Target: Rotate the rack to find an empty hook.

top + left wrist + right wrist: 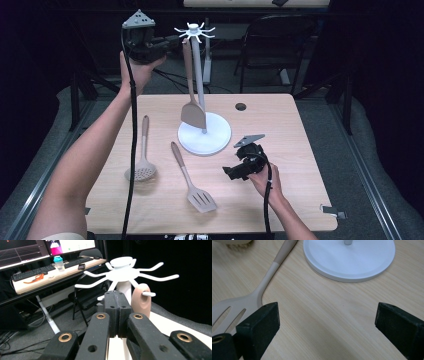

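Up high, the left tool (172, 46) sits with jaws pressed together on nothing, just beside the rack (195, 31) where a spatula (192, 112) hangs blade-down — its looped handle end (141, 300) threaded on a prong. Right tool (229, 172) gapes wide over the tabletop (324, 315), slotted turner (192, 177) lying near.

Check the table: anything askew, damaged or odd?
Nothing stands out. One spatula hangs on the white rack; the skimmer and slotted turner lie flat on the table, apart. No spill or damage visible.
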{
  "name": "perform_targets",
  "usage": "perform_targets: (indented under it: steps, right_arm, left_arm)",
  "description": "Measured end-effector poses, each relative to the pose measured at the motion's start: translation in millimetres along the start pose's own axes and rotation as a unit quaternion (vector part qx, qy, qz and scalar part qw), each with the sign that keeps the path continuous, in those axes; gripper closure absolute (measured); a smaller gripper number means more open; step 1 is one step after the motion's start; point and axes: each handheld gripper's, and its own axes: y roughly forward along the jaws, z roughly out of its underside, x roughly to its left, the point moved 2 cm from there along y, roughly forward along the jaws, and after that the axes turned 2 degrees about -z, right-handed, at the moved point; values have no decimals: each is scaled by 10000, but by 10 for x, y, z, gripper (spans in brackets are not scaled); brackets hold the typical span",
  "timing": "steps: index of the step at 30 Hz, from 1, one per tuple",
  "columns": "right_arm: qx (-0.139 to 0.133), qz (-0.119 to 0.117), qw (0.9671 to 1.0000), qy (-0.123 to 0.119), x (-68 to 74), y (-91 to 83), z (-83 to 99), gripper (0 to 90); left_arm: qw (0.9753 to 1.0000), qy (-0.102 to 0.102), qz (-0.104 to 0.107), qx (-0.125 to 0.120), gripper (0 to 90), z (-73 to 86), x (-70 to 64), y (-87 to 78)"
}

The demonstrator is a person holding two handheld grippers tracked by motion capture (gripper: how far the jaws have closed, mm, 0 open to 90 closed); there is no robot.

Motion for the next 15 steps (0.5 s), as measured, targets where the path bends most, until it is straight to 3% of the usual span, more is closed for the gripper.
perform_targets:
  steps: [7, 15]
  right_arm:
    - [8, 8, 10000, -19, 9, 4, 1, 63]
    - [100, 73, 9999, -84, 36, 21, 5, 91]
  left_arm:
    - [10000, -83, 19, -5, 857, 42, 36, -77]
    - [9993, -240, -52, 272, 573, 259, 101, -195]
